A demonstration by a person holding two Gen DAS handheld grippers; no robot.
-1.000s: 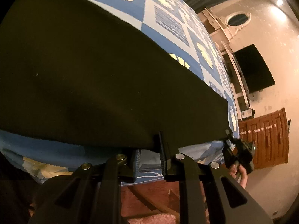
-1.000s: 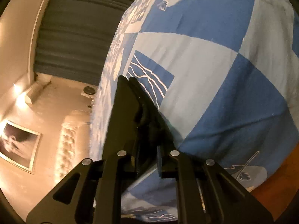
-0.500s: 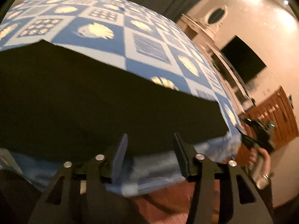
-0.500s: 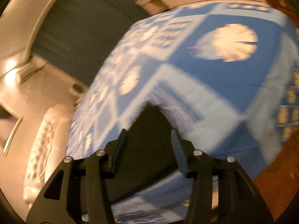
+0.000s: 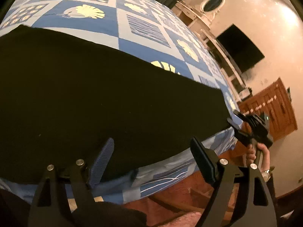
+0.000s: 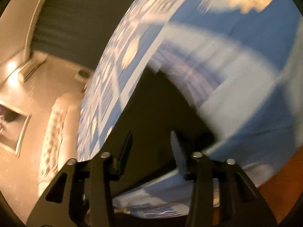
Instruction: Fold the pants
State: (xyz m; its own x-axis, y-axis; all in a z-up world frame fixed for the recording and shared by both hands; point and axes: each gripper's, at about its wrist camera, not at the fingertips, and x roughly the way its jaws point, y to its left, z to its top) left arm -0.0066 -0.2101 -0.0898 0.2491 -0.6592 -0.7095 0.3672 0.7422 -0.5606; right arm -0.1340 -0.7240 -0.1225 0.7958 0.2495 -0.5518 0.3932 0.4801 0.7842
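Black pants [image 5: 90, 98] lie flat in a wide band across a blue and white patterned bedspread [image 5: 144, 30], near the bed's front edge. My left gripper [image 5: 153, 147] is open and empty, just over the pants' near edge. My right gripper [image 6: 150, 138] is open and empty, with the pants' end [image 6: 161, 106] lying between and beyond its fingers; this view is blurred by motion. The right gripper also shows in the left wrist view [image 5: 251, 128], held in a hand at the pants' right end.
The bedspread hangs over the bed's front edge [image 5: 166, 179] above a reddish floor [image 5: 170, 204]. A wooden dresser [image 5: 272, 109] and a wall TV [image 5: 240, 47] stand to the right. Dark curtains [image 6: 75, 19] and a white sofa [image 6: 53, 124] are on the far side.
Both grippers have opened and let go of the pants' edge, then drawn back a little. The pants now lie flat on the bed.
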